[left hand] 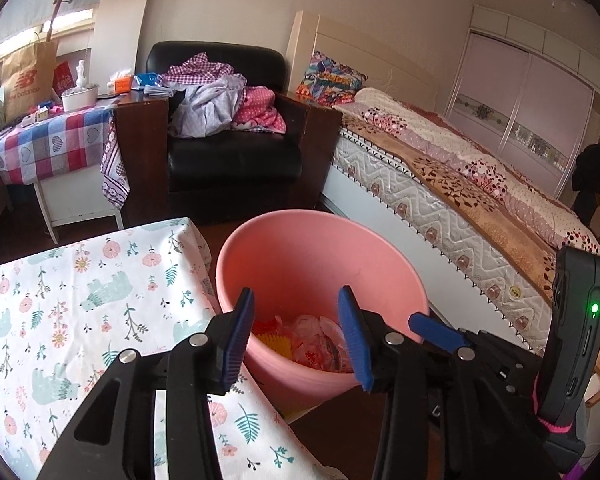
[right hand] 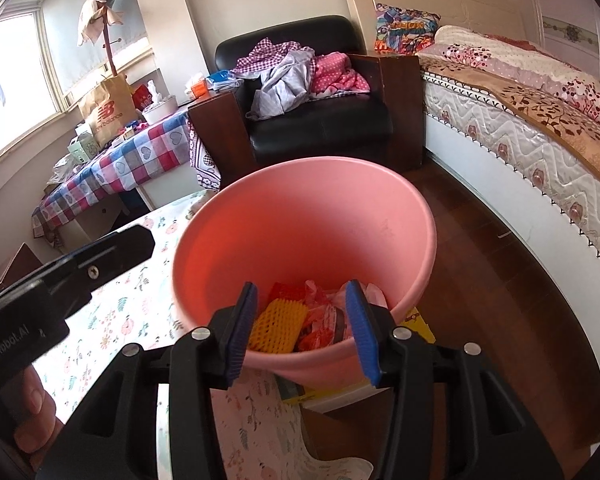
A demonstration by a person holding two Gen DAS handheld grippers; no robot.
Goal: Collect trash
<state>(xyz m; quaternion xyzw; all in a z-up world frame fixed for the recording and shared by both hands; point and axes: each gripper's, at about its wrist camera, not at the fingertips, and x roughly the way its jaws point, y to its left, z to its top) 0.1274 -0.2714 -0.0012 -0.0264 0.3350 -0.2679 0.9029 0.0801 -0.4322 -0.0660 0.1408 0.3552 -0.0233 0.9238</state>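
Two grippers hang over the round pink plastic bucket (left hand: 320,292), each with its blue-padded jaws parted and nothing between them. From the left wrist view, the left gripper (left hand: 296,336) frames the bucket's inside, where crumpled pink and clear plastic wrappers (left hand: 320,340) lie at the bottom just beyond the jaws; only a sliver of yellow shows there. The right wrist view looks deeper into the bucket (right hand: 300,216) past the right gripper (right hand: 306,330) and shows the trash more plainly: a yellow foam fruit net (right hand: 278,328) and a red foam net (right hand: 286,292) lie beside the wrappers (right hand: 320,320), all resting loose in the bucket, untouched by either pair of jaws.

Left of both sets of jaws lies the counter with the white floral cloth (left hand: 60,300), touching the bucket's side. Only the left wrist view catches the right gripper (left hand: 434,330) to the right of its jaws, with a black device and green light (left hand: 580,336) mounted on it, and a person in dark clothes (left hand: 592,180) far off by the pale sliding wardrobe (left hand: 520,92). Only the right wrist view shows the left gripper's black body (right hand: 60,280), a hand (right hand: 32,416) around it, and a yellow flat packet (right hand: 420,322) under the bucket.
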